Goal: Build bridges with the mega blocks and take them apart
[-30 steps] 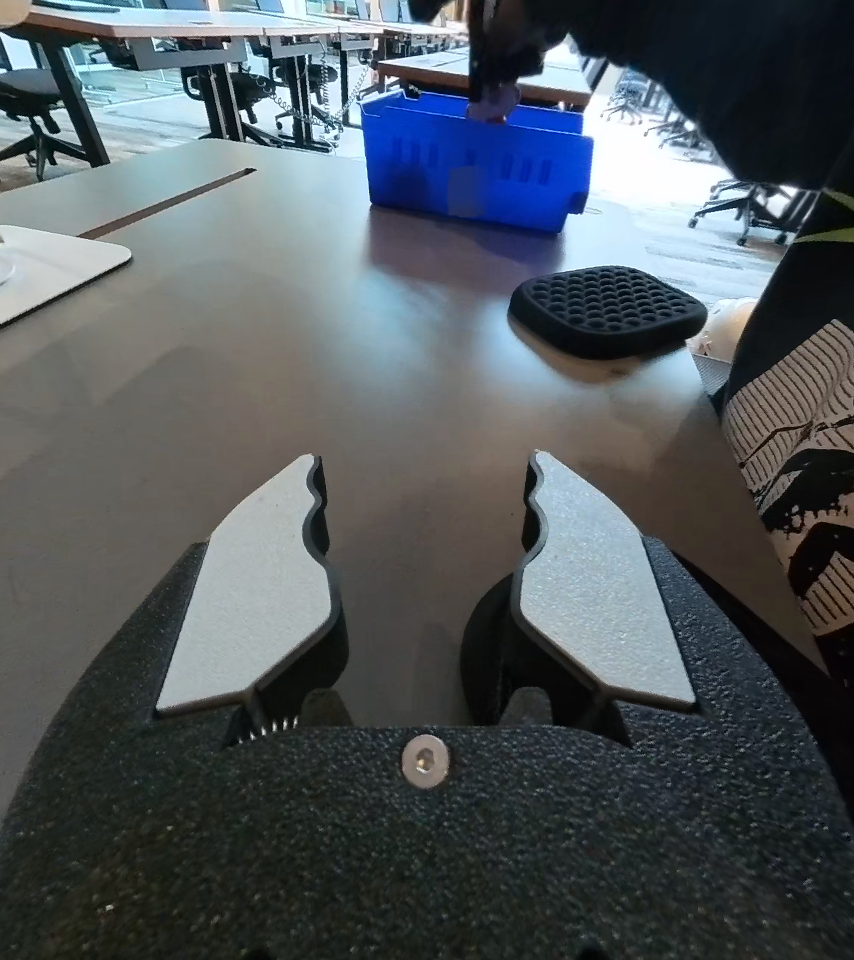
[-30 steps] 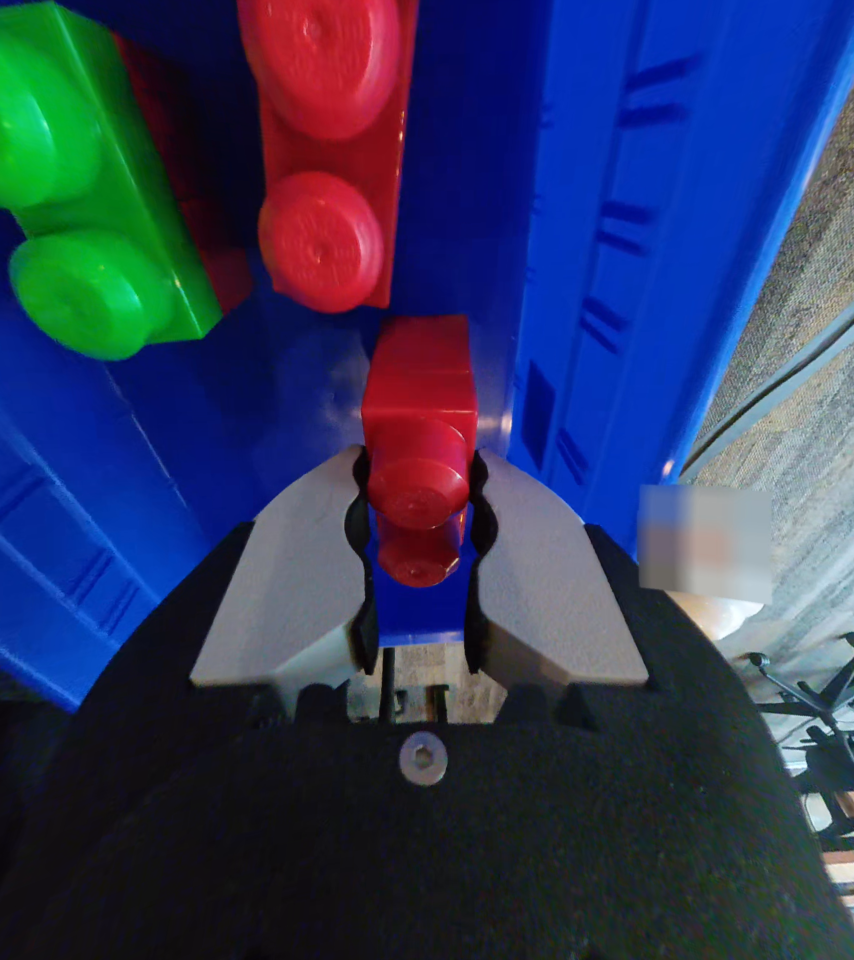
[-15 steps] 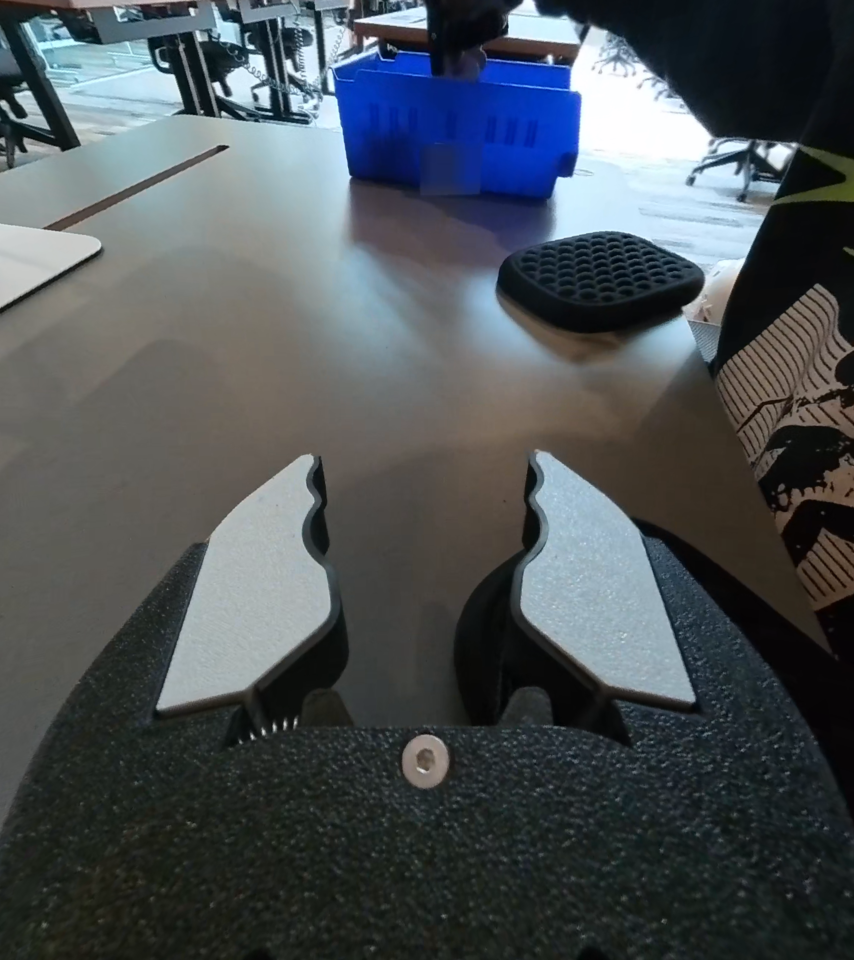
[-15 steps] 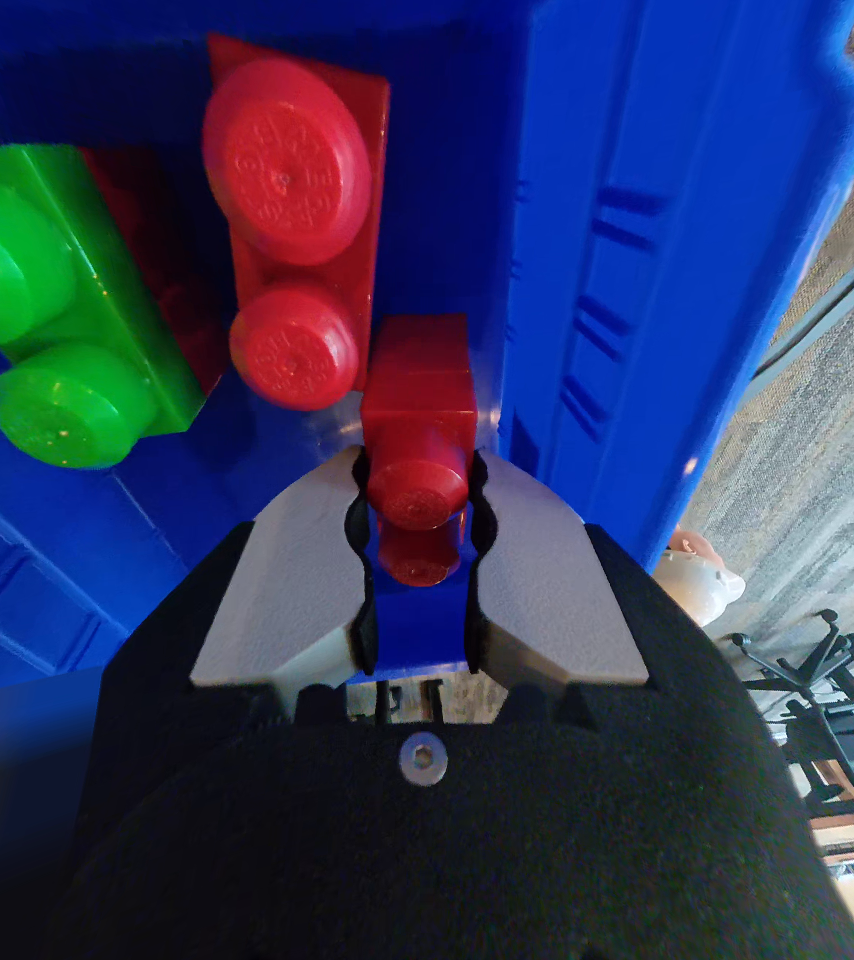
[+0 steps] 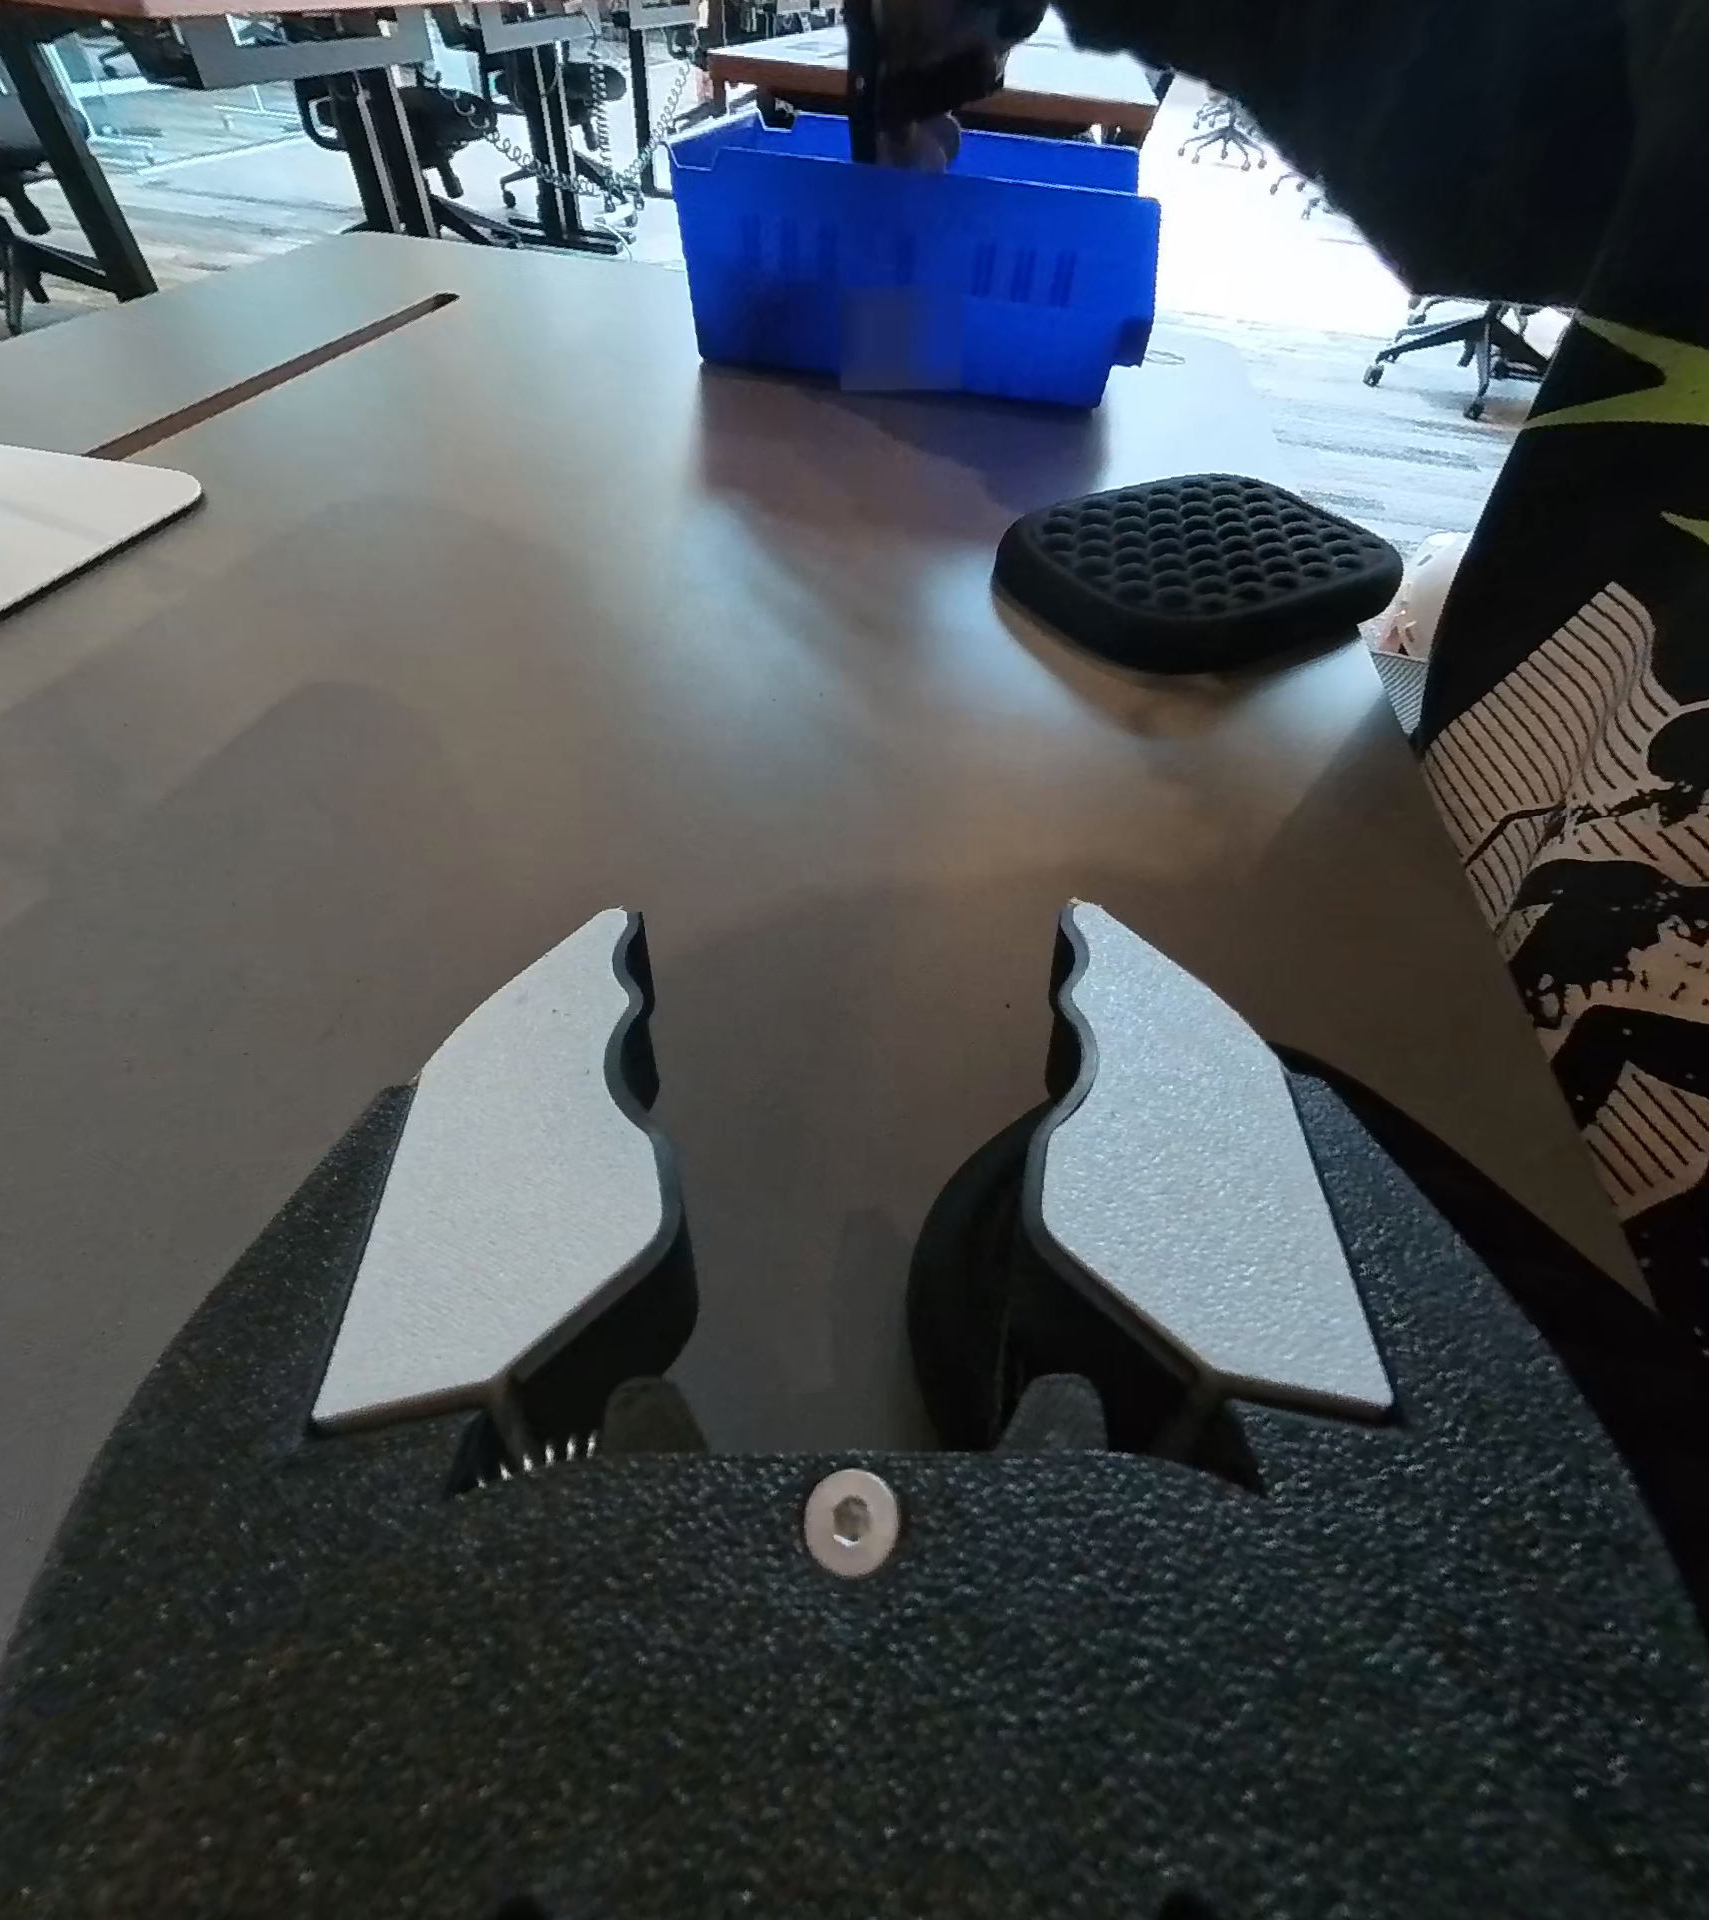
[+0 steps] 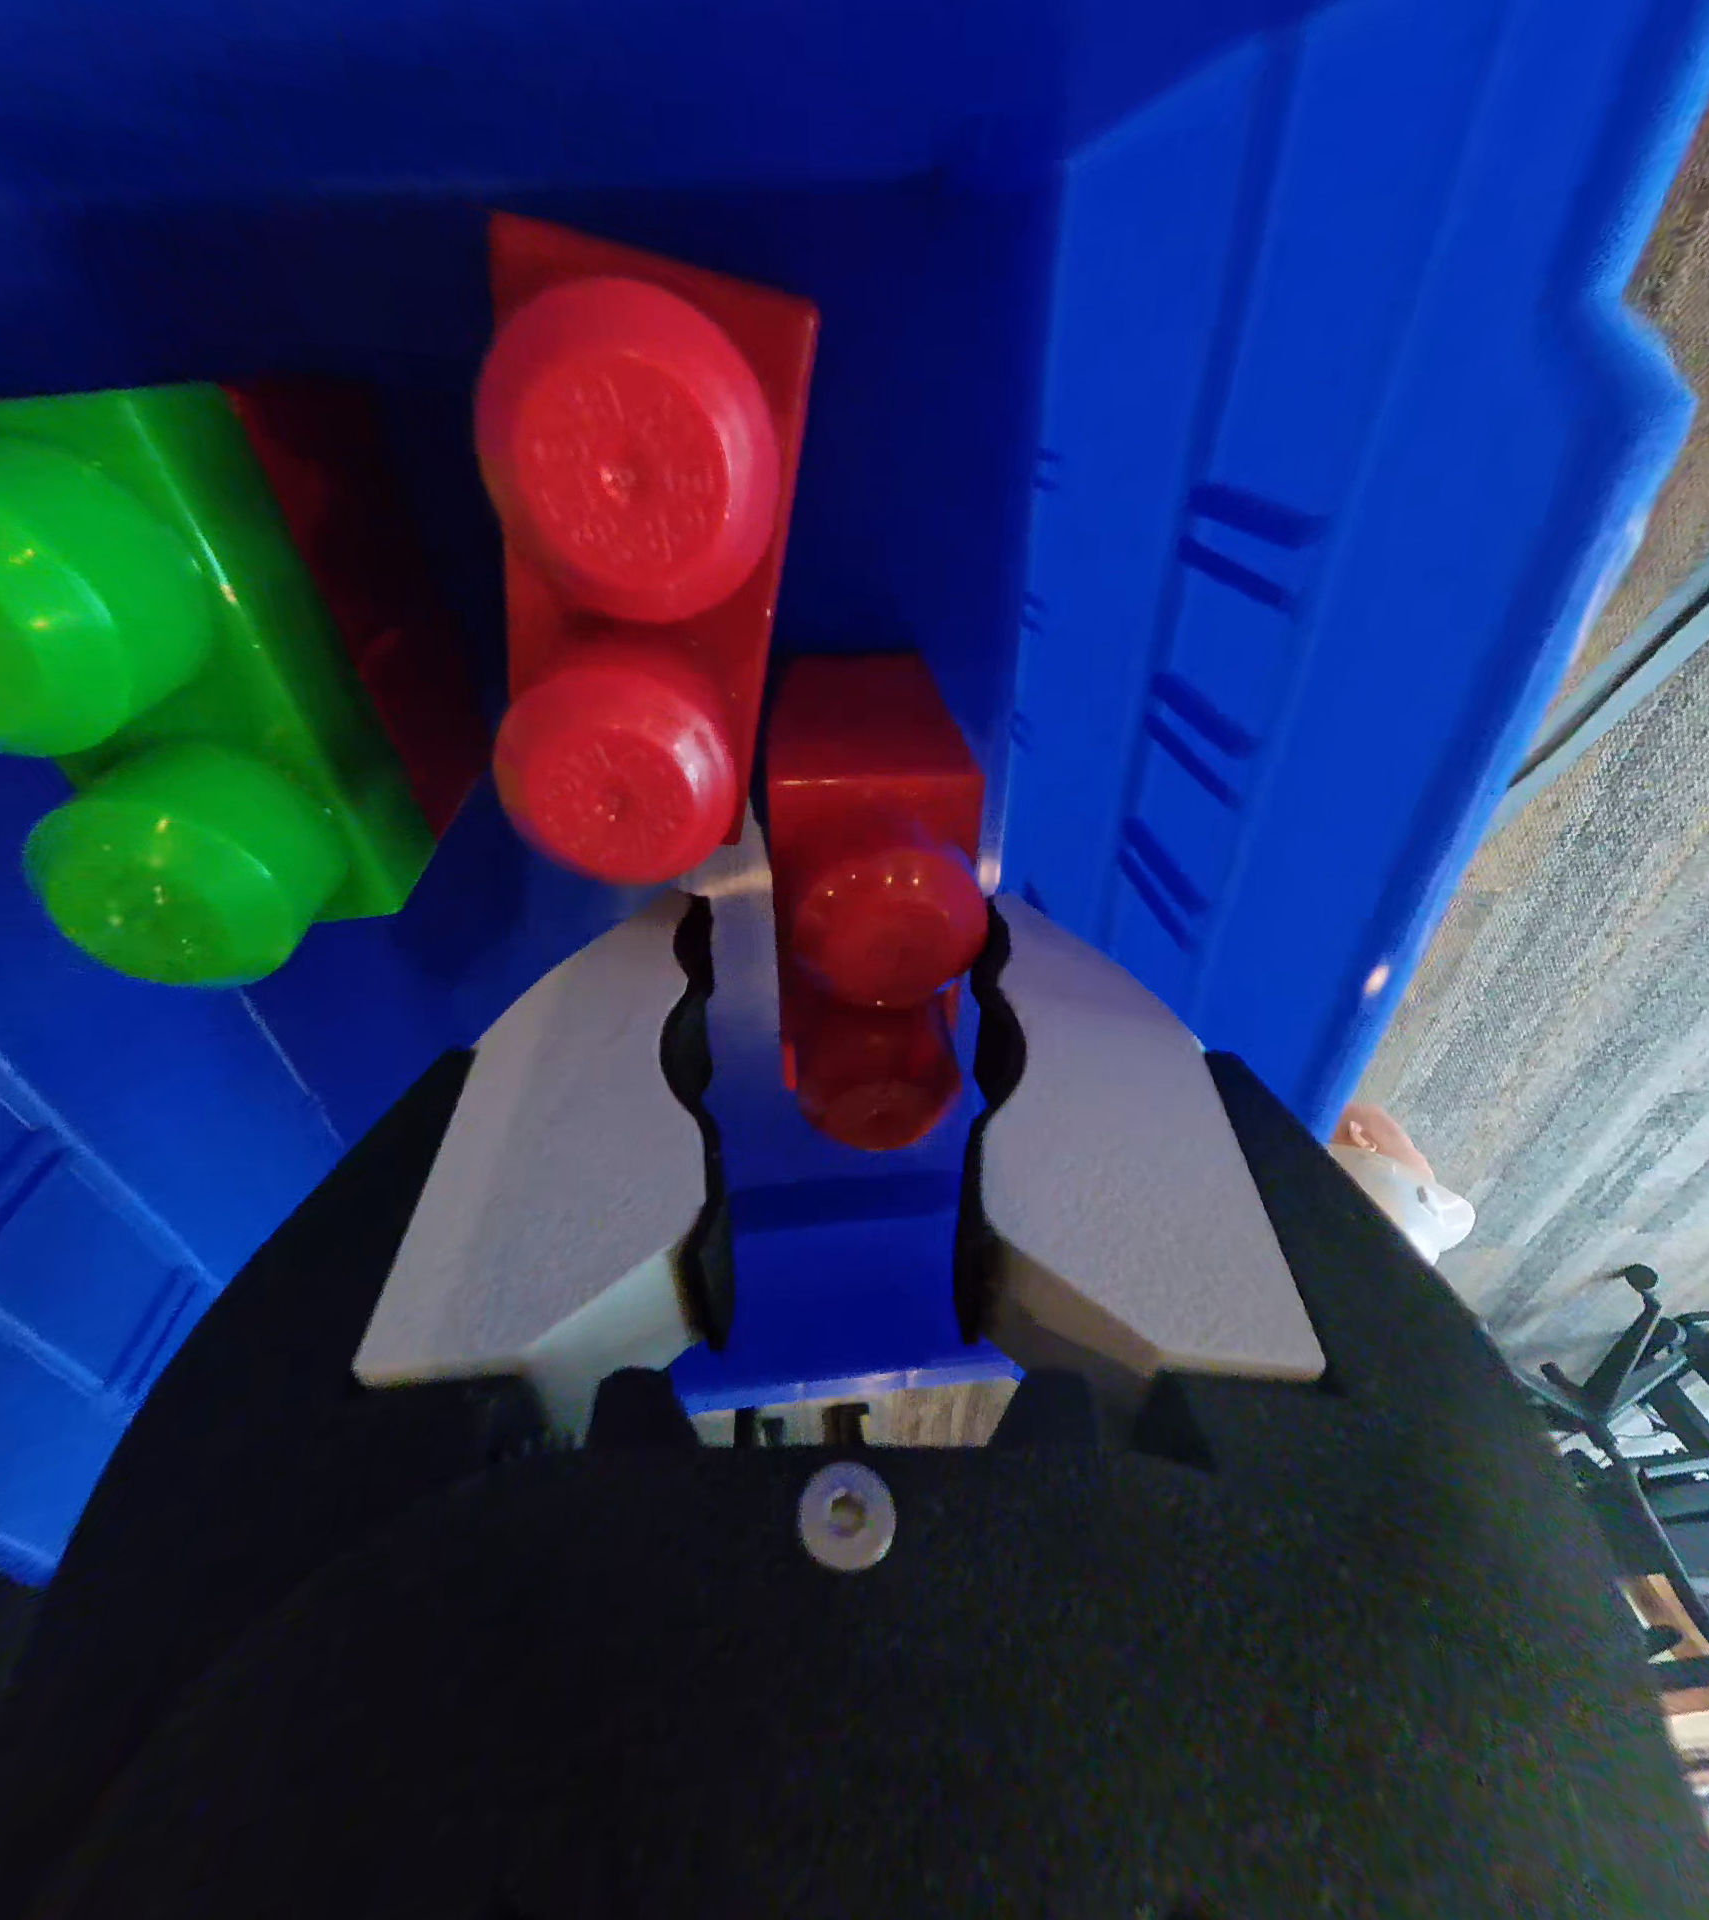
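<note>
Inside the blue bin (image 6: 1297,520) lie a green block (image 6: 133,665), a red two-stud block (image 6: 632,582) and a small red block (image 6: 876,831) between the right gripper's (image 6: 839,997) parted fingers, touching only the right finger, while the left gripper (image 5: 850,997) gapes wide over the grey table (image 5: 517,675).

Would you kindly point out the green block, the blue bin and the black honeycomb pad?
green block (image 6: 237,634), right wrist view, on its top face.
blue bin (image 5: 1037,281), left wrist view, on its near wall.
black honeycomb pad (image 5: 1198,551), left wrist view, on its perforated top.
</note>
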